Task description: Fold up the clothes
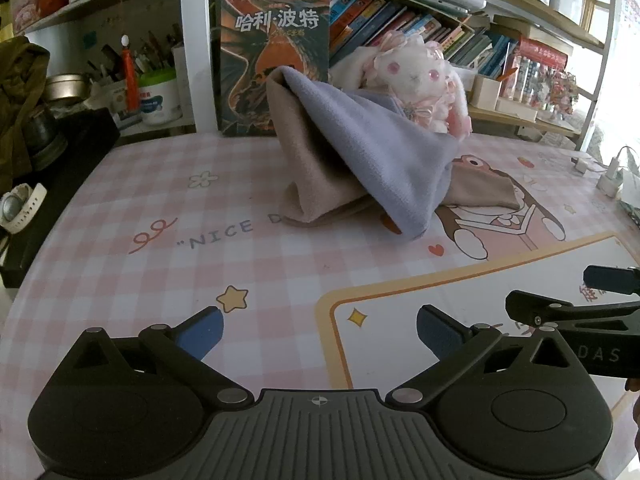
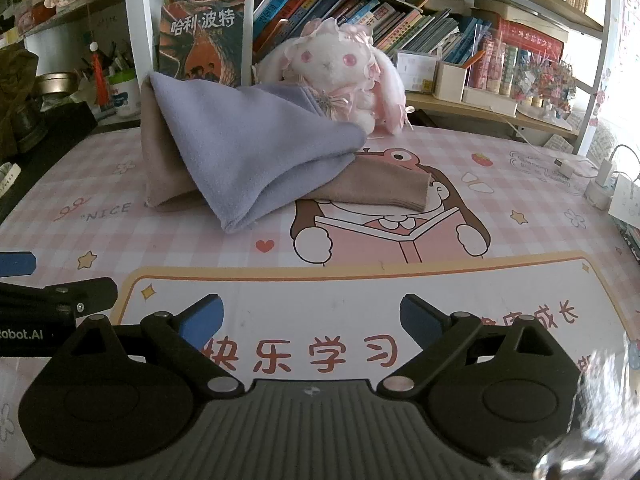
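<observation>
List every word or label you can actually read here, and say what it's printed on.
"哈利·波特": book standing behind the clothes.
"NICE D": table mat, cut off by the clothes.
"快乐学习": table mat's white panel.
"obot.AI": left gripper body, cut off.
"DAS": right gripper body.
Shelf book spines: too small.

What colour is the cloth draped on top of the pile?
Lavender cloth, over a tan one; clearest in the right wrist view.

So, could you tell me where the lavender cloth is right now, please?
In both wrist views the lavender cloth lies mid-table, draped over the beige cloth, just in front of the plush bunny and the upright book.
</observation>
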